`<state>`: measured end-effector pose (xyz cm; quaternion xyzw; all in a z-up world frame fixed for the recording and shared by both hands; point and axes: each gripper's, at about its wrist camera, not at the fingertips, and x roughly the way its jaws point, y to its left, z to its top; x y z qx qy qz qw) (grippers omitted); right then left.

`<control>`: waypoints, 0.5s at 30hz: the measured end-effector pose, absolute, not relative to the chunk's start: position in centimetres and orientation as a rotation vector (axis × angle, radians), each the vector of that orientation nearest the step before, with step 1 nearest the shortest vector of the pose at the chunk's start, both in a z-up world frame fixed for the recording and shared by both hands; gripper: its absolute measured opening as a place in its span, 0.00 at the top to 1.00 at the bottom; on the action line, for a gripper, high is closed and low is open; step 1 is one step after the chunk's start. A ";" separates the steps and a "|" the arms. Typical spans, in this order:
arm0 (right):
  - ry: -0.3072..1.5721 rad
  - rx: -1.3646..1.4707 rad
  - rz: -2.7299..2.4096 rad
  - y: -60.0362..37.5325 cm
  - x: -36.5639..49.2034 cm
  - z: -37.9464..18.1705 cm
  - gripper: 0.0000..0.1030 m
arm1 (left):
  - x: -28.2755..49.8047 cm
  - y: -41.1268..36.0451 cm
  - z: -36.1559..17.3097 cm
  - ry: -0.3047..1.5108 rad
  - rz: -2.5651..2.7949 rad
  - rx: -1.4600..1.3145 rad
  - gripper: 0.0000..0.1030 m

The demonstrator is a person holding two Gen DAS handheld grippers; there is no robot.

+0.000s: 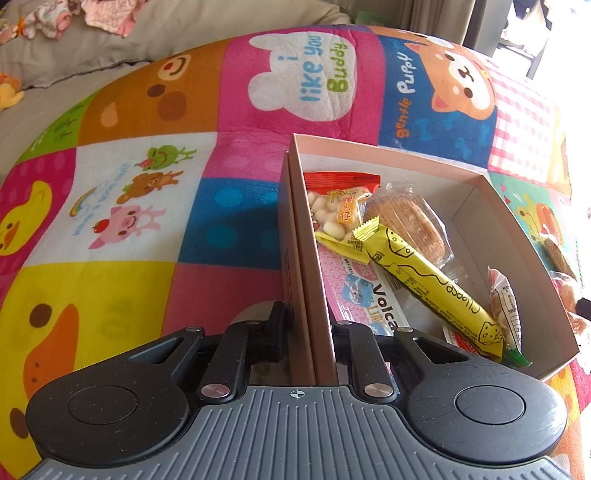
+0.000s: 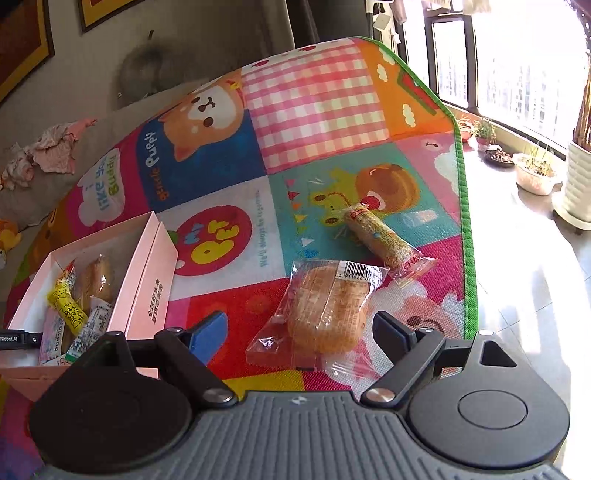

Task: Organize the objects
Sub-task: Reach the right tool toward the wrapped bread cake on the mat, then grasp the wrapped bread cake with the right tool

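Note:
A pink cardboard box (image 1: 476,206) lies on the play mat and holds several snack packets, among them a yellow cheese stick (image 1: 432,280), a peanut bag (image 1: 340,206) and a wrapped cake (image 1: 410,221). My left gripper (image 1: 308,332) is shut on the box's left wall. The box also shows in the right wrist view (image 2: 147,280). My right gripper (image 2: 299,332) is open, its jaws on either side of a wrapped bread packet (image 2: 325,314) on the mat. A wrapped rice roll (image 2: 380,240) lies just beyond it.
The colourful cartoon play mat (image 2: 314,110) has a green edge (image 2: 467,236) at the right, with tiled floor and plant pots (image 2: 535,173) beyond. A grey sofa with clothes (image 1: 74,14) lies behind the mat.

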<state>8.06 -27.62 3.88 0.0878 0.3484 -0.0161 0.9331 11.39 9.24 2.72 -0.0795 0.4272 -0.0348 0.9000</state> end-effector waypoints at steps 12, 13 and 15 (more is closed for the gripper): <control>0.831 0.086 -0.068 -27.3 12.2 1.5 0.40 | 11.4 9.3 2.7 0.883 -0.074 -0.166 0.83; 0.836 0.082 -0.058 -27.2 11.9 1.7 0.44 | 11.4 9.3 2.7 0.884 -0.073 -0.168 0.83; 0.854 0.072 -0.017 -26.8 10.7 2.2 0.46 | 11.4 9.3 2.8 0.884 -0.073 -0.170 0.83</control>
